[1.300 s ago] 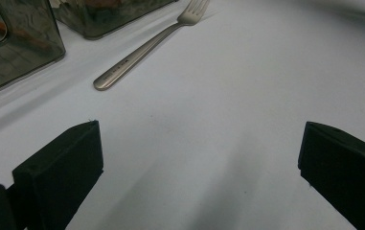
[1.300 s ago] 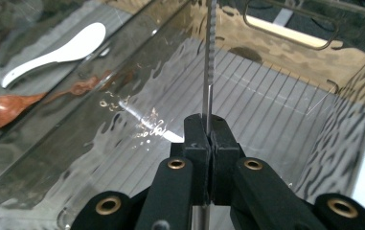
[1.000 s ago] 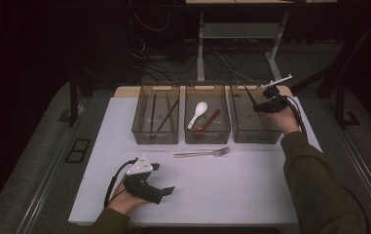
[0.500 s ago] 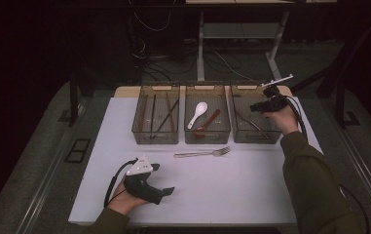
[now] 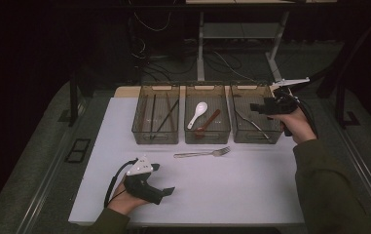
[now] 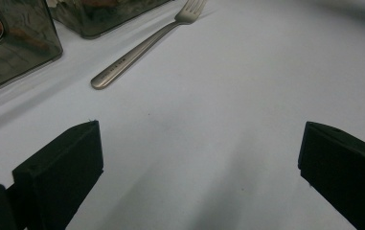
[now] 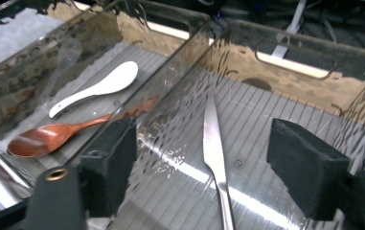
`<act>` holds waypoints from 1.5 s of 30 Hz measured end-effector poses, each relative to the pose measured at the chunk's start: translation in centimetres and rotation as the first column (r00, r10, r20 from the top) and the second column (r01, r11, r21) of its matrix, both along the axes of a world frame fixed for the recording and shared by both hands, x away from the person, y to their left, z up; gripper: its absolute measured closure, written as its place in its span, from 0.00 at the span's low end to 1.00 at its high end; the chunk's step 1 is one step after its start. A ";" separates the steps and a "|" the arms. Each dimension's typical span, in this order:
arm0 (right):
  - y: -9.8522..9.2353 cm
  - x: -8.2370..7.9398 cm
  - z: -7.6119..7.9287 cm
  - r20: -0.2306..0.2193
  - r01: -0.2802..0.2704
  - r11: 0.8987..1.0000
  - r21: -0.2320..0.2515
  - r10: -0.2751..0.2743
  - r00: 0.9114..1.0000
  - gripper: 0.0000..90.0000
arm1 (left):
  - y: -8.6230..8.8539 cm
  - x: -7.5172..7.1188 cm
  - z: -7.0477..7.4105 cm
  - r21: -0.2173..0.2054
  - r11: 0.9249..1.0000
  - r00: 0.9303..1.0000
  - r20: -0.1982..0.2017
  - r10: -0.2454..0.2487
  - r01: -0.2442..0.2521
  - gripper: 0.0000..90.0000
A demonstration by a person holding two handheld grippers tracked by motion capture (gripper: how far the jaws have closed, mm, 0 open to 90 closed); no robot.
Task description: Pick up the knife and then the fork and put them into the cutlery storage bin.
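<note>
Now the main risk is at the right bin point(image 5: 251, 87), in the upper right of the high view. The right tongs point(image 5: 255, 108) hang just over its rim. If the hand pulls away low, a jaw or the cable could bump the clear wall and push the bin out of line with the middle bin point(image 5: 207, 88). A knock could also make the knife point(image 7: 213, 143) jump or slide.

The fork point(image 5: 202, 153) may be trouble too. It lies flat on the white worktop point(image 5: 231, 190), in the middle of the high view, just in front of the bins. It is thin and smooth, so I think it could slip away when jaws try to pinch it. It could also end up in the wrong bin, with the white spoon point(image 7: 98, 88) and the wooden spoon point(image 7: 51, 136).

The right tongs have just been opening and now stand wide. The knife lies on the ribbed floor of the right bin, below the gap between the jaws, and neither pad touches it. It looks let go.

The left tongs point(image 5: 163, 179) are in the lower left of the high view, low over the worktop. Their jaws are spread wide with bare worktop between them. They hold nothing, and the fork is well ahead of them.
</note>
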State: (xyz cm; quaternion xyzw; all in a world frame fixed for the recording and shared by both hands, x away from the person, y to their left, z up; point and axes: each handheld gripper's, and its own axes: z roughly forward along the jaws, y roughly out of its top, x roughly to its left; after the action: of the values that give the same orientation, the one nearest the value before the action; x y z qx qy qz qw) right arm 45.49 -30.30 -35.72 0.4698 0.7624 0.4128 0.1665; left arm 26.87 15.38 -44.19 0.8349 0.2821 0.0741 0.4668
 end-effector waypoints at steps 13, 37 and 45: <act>1.0 -5.1 -0.1 0.081 -0.075 0.997 0.012 0.074 0.994 0.17 | 0.0 0.0 0.0 -0.001 1.000 1.000 0.001 -0.001 0.001 0.01; 1.1 -14.9 -5.8 0.089 -0.199 0.979 0.040 0.195 0.977 0.17 | 0.1 0.0 0.5 -0.001 1.000 1.000 0.017 0.014 -0.014 0.04; 0.5 -17.3 -7.3 0.090 -0.199 0.978 0.069 0.193 0.977 0.17 | -0.1 0.3 1.0 0.007 1.000 1.000 0.015 0.023 -0.023 0.13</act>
State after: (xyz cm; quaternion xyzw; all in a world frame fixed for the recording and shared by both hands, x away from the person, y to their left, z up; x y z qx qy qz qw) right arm 28.18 -29.79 -43.05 0.3810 0.7808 0.4756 0.1379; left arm 27.20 15.23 -43.24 0.8328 0.2877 0.0867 0.4649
